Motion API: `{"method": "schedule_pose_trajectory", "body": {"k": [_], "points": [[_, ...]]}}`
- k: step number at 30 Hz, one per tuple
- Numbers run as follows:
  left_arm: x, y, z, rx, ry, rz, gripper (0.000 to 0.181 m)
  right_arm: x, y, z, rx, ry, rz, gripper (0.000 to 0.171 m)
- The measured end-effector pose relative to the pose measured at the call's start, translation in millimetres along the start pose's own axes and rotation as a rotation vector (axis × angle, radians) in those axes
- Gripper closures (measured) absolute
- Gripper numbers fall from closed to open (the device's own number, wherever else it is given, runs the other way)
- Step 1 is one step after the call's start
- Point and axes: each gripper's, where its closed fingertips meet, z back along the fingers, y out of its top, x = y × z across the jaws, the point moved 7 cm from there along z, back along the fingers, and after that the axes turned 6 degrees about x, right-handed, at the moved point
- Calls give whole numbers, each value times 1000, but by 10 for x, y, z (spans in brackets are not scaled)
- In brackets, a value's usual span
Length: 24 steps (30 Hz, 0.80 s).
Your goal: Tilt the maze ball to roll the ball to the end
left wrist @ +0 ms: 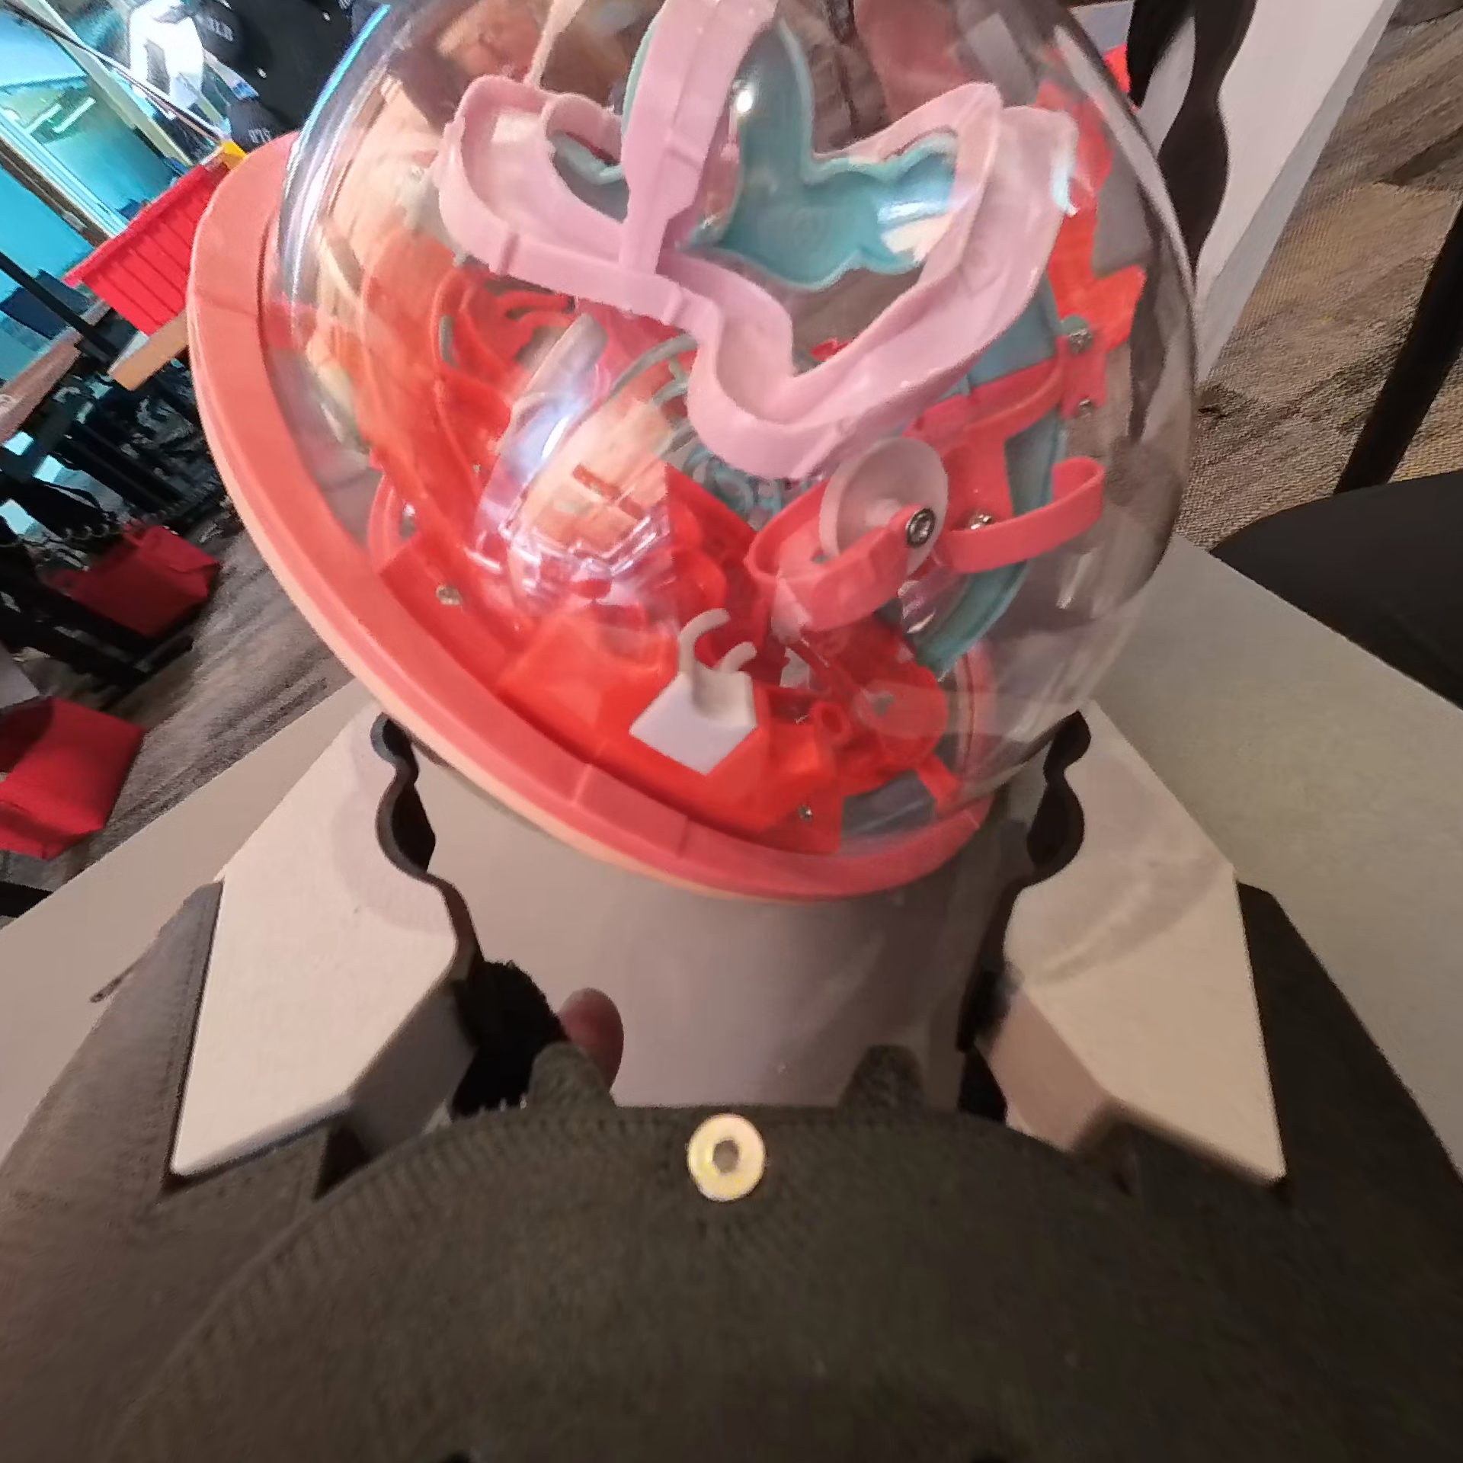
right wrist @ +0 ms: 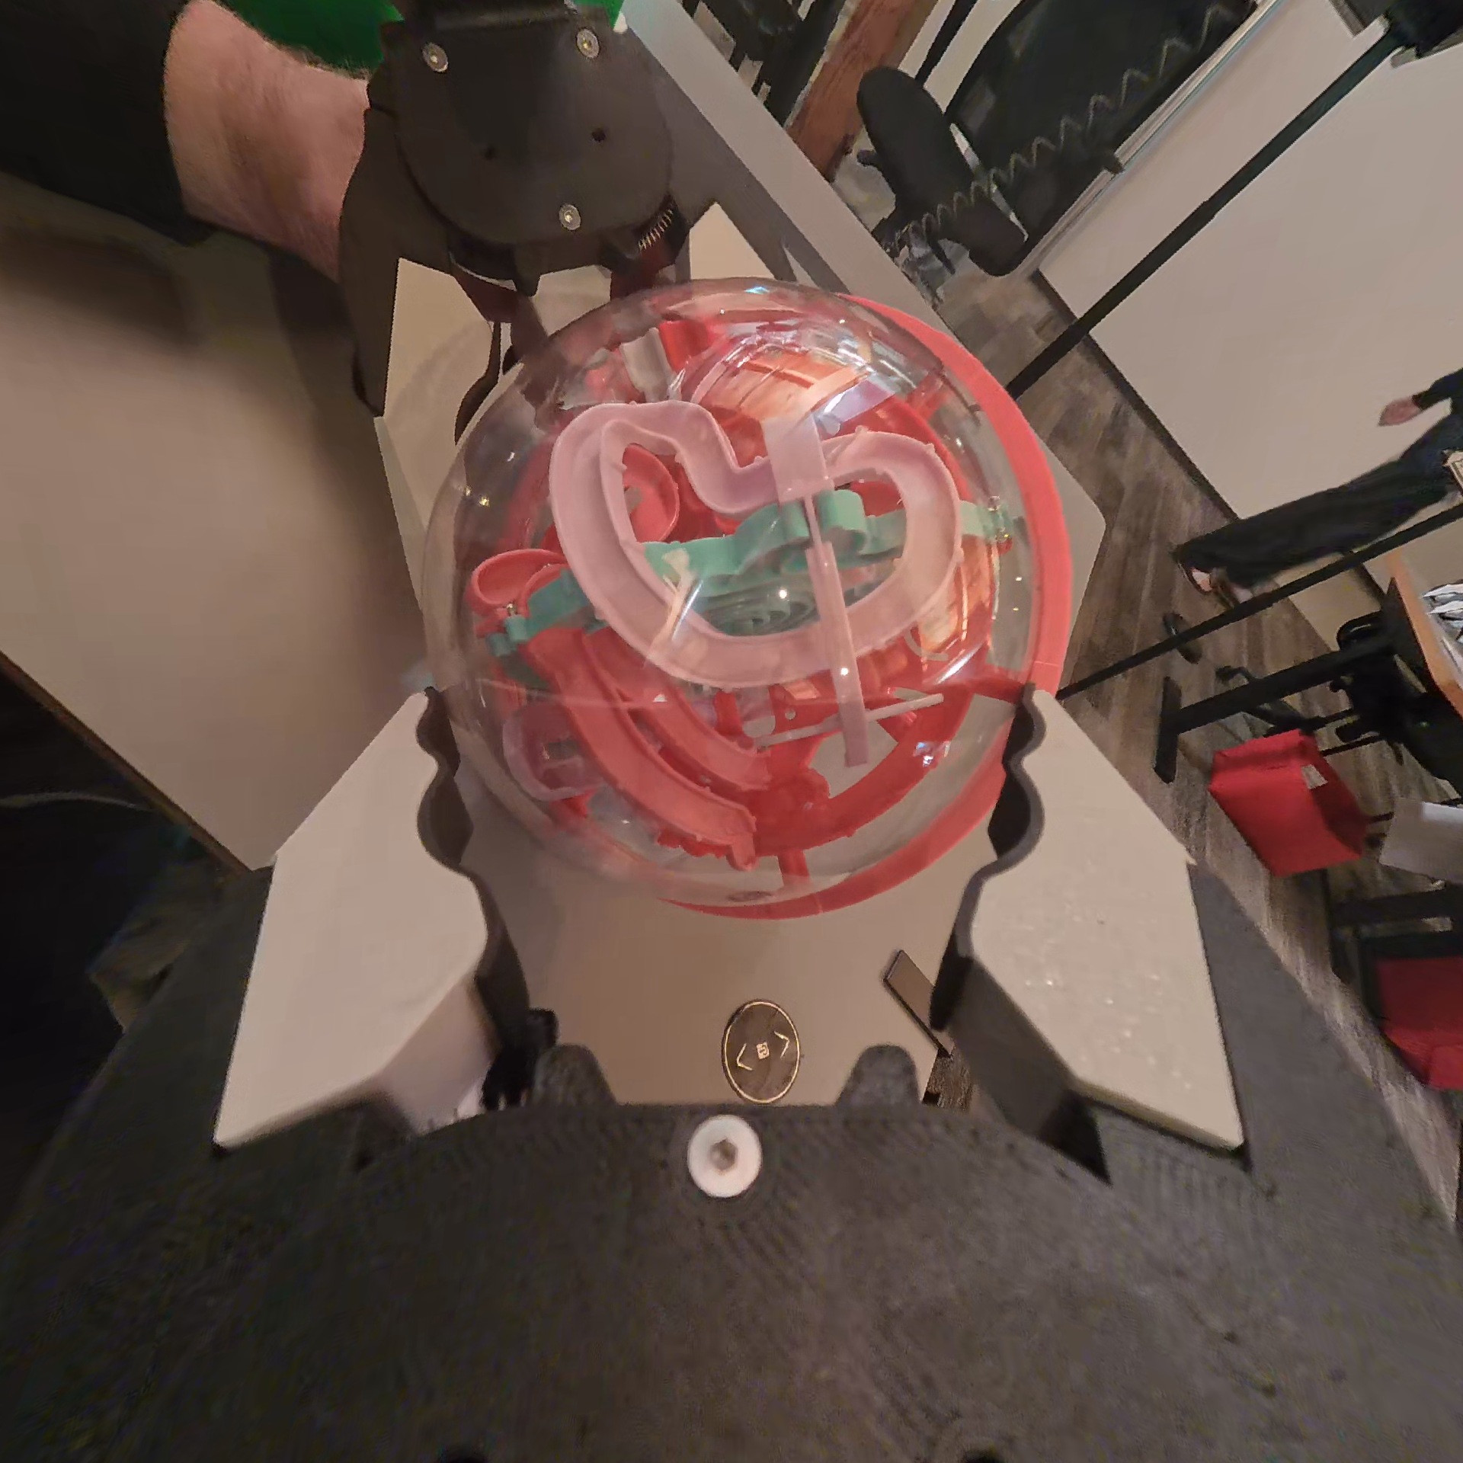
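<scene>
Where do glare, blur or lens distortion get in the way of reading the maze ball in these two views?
Left wrist view: a white glare patch on the maze ball washes out the tracks behind it, and the background is soft. Right wrist view: thin reflection streaks cross the top of the dome, while the tracks read sharply. Both views: wide-angle bending at the edges. The small ball cannot be made out in either.

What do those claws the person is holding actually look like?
Each claw, left claw and right claw, has a rough black printed body, a central screw with washer, and two flat pale grey fingers with wavy black inner edges. A green sleeve shows behind the far one.
</scene>
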Motion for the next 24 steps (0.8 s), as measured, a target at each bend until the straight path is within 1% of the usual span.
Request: {"method": "schedule_pose_trajectory", "body": {"k": [7,12,14,16,18,24], "points": [[3,27,-1,19,8,-4,31,19,-29,14,7,8,-25,36],[-9,-8,-11,18,-11,35,31,75,-17,15,22,37,-103,37],[-25,-29,-11,20,-18,58,32,105,-42,5,12,66,-165,35],[-42,-42,-5,28,-24,79,35,148,-65,-6,-5,86,-218,29],[-48,-53,-7,28,-31,93,37,203,-80,-8,-21,102,-266,29],[-43,-66,-33,22,-41,111,36,303,-108,-26,-49,125,-298,21]]}}
